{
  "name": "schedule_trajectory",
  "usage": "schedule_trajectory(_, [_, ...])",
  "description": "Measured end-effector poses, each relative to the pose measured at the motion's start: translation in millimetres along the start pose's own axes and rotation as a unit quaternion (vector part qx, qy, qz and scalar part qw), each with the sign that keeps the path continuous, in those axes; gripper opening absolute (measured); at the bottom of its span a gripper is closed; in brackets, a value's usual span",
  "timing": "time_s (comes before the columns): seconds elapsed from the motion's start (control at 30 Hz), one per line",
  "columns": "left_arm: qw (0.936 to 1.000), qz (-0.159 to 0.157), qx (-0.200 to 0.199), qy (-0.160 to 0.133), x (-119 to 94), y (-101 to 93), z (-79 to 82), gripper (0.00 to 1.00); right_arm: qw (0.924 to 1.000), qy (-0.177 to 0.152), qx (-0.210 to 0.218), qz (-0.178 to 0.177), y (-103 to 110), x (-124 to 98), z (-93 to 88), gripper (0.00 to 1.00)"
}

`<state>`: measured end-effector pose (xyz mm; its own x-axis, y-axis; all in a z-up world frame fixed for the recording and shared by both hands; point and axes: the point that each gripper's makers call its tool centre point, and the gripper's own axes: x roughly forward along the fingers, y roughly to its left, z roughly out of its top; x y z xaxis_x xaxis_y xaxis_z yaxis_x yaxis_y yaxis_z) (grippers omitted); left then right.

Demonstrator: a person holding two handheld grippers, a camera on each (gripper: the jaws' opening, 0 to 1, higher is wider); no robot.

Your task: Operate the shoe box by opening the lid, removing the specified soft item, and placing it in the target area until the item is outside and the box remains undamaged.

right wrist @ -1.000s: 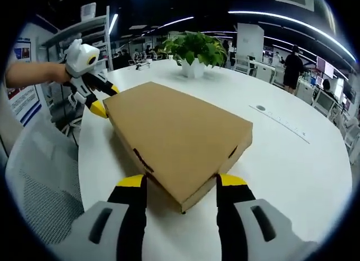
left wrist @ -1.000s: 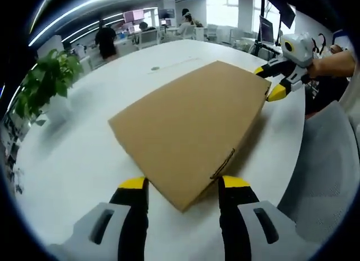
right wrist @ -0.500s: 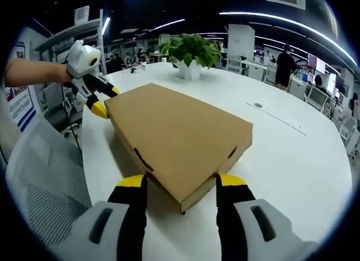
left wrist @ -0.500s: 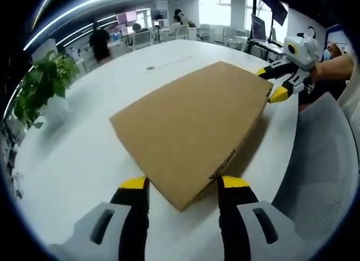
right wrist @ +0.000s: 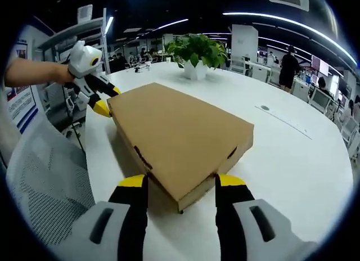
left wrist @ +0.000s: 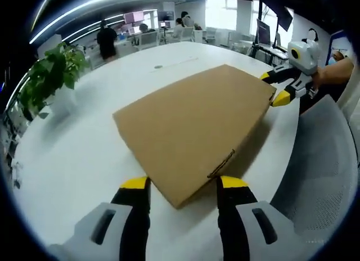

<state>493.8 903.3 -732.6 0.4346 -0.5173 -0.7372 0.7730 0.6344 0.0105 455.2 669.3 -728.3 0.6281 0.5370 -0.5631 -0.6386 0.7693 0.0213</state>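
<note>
**— Where are you with the box?**

The shoe box (left wrist: 194,126) lies flat on the white bench (left wrist: 73,160), lid down, one long side along the bench edge nearest me. My left gripper (left wrist: 183,185) is spread apart around one near corner of the box, and my right gripper (right wrist: 177,183) is spread the same way around the other near corner. Neither is clamped on anything.

**— What worries you?**

Closing on bare corners. If I pinch there and lift, I may crush the cardboard or drag the whole box rather than the lid. The box's long side is close to the bench edge, so a hard pull toward me could tip it off the bench.

**— And the tab?**

There is a tuck slot on the side wall just beyond each corner; I think the lid locks there, though the fisheye blurs it. Forcing it could tear the flap.
</note>
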Motion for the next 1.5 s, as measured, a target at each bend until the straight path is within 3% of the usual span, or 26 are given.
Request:
schedule_trajectory(0.4, [0.9999,0.004,-0.001,0.013,-5.4,14.7,-6.9,0.47,1.0,-0.004,-0.004,0.008,9.3,11.2,7.0,0.43])
schedule_trajectory(0.8, [0.9998,0.005,0.001,0.019,-6.0,15.4,-7.9,0.47,0.9999,-0.003,-0.005,0.008,9.7,12.3,7.9,0.43])
schedule_trajectory(1.5, [0.9999,0.003,-0.012,0.0,-20.7,13.1,4.3,0.49,0.9999,-0.014,-0.006,0.007,12.1,0.6,21.5,0.44])
